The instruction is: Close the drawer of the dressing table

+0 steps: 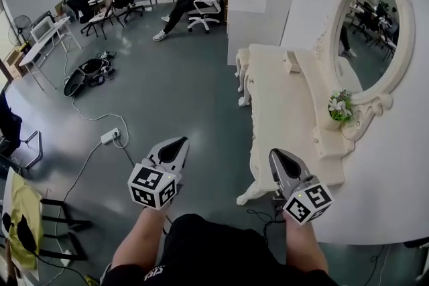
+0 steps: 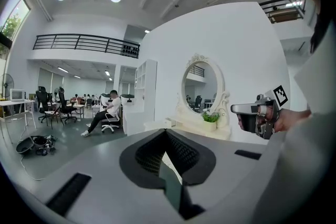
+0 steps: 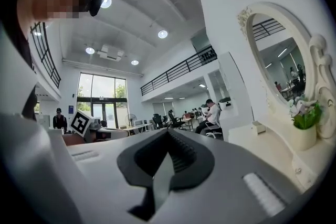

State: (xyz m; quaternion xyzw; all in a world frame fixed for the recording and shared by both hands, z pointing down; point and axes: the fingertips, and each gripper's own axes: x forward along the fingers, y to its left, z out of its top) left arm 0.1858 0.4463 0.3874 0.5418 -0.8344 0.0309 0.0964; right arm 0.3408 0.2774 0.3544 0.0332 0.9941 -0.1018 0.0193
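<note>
Head view: the left hand-held gripper [image 1: 177, 143] and the right hand-held gripper [image 1: 277, 159] hover at the near end of the white desk [image 1: 281, 100], touching nothing; its drawer cannot be seen from here.

Left gripper view: jaws together on nothing, the desk [image 2: 157, 124] ahead.

Right gripper view: jaws likewise together and empty, the desk [image 3: 268, 144] to the right.

Whether the drawer stands open cannot be told, and no push on it appears under way.

Right hand-held gripper [image 3: 168, 134]: jaws met, nothing between.
White desk [image 3: 262, 147] lay right, oval mirror [image 3: 278, 55] and potted flowers [image 3: 303, 123] on it; left hand-held gripper [image 3: 113, 134] sat left.
</note>
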